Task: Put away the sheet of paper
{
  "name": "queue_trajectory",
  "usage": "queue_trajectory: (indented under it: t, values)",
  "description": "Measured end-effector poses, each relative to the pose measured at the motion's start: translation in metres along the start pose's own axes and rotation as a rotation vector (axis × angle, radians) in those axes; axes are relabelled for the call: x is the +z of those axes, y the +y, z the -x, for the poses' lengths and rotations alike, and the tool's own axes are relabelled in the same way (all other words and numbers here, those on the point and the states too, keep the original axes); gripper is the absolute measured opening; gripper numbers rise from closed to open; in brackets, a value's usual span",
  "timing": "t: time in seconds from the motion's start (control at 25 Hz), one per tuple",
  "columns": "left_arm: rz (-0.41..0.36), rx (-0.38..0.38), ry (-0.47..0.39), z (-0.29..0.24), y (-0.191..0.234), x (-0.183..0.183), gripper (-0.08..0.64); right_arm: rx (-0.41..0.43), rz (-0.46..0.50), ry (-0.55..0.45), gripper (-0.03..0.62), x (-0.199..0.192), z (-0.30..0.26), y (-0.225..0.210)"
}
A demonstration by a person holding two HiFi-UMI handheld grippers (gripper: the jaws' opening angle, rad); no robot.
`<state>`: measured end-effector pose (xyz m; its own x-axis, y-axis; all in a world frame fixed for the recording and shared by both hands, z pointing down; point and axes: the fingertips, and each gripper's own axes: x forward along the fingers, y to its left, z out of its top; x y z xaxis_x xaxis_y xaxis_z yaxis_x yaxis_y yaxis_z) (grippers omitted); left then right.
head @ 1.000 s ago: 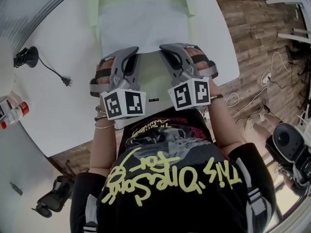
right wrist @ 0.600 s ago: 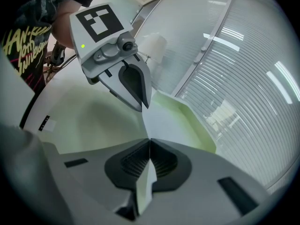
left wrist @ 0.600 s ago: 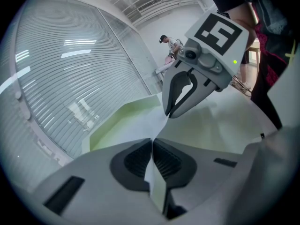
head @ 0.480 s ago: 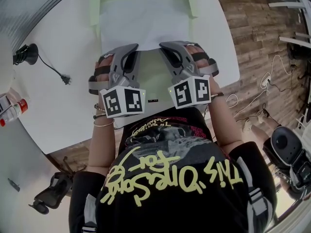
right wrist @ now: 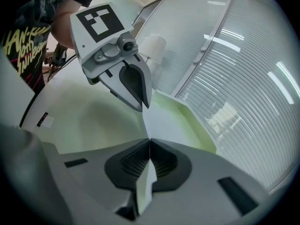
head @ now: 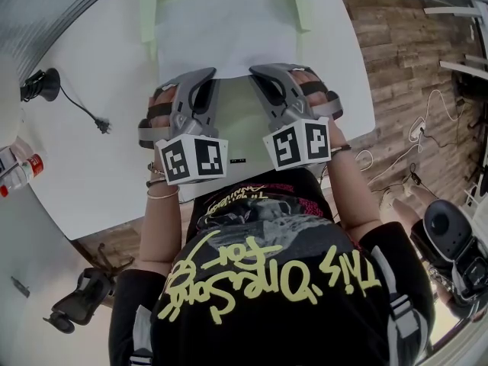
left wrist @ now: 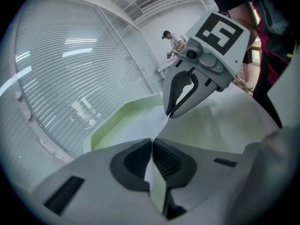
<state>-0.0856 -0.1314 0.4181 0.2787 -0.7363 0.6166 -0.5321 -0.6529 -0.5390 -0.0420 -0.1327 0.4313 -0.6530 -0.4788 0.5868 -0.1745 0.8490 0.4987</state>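
A person stands at the near side of a white table [head: 99, 166] and has a gripper in each hand. Both grippers point away from the person, side by side and close together.

The left gripper [left wrist: 152, 146] is closed. Its two dark pads [left wrist: 136, 161] press together on the near edge of the sheet of paper [head: 225, 36]. A thin strip of the paper sticks out behind the pads.

The right gripper [right wrist: 149, 146] is closed too. It pinches the same near edge of the paper, just to the right of the left gripper. So both grippers have hold of the one sheet.

The paper is white. It reaches from the two gripper tips out to the far side of the table. Its far part lies over a pale green tray [head: 149, 14]. The tray's green edges show on the left and the right of the sheet.

On the left of the table, well apart from the paper, lies a black cable [head: 84, 109] with a plug. Far left, a bottle with a red cap [head: 19, 175] lies off the table. To the right of the table there is a wooden floor [head: 396, 67].
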Motion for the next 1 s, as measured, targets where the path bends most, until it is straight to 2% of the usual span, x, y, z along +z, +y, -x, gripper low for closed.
queue_trajectory:
  t: [1.0]
  values:
    - [0.023,0.020,0.017,-0.012,0.009,0.003,0.011,0.004,-0.002,-0.018,0.008,-0.004,-0.006,-0.015]
